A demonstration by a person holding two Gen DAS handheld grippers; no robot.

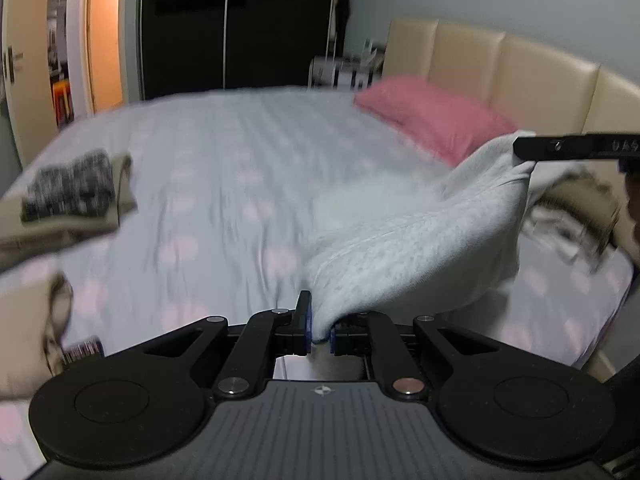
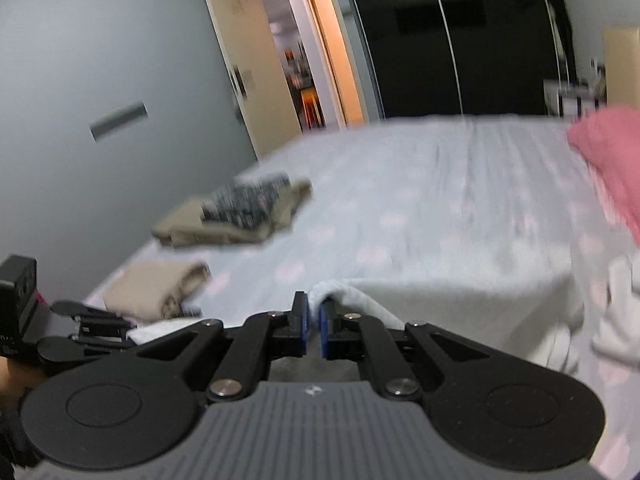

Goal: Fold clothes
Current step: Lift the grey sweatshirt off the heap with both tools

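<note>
A light grey garment (image 1: 420, 248) hangs stretched between both grippers above the bed. In the left wrist view my left gripper (image 1: 318, 320) is shut on one corner of it, the cloth bunched between the blue pads. Its other corner rises to the right gripper (image 1: 524, 151), seen side-on at the right edge. In the right wrist view my right gripper (image 2: 313, 305) is shut on the garment's (image 2: 440, 300) rolled edge. The left gripper (image 2: 128, 326) shows at the far left, pinching the pale cloth.
The bed (image 1: 240, 168) has a grey sheet with pink spots. Folded beige and dark patterned clothes (image 2: 240, 212) and a beige piece (image 2: 156, 288) lie on its left side. A pink pillow (image 1: 432, 120) and a loose clothes pile (image 1: 572, 208) lie by the headboard.
</note>
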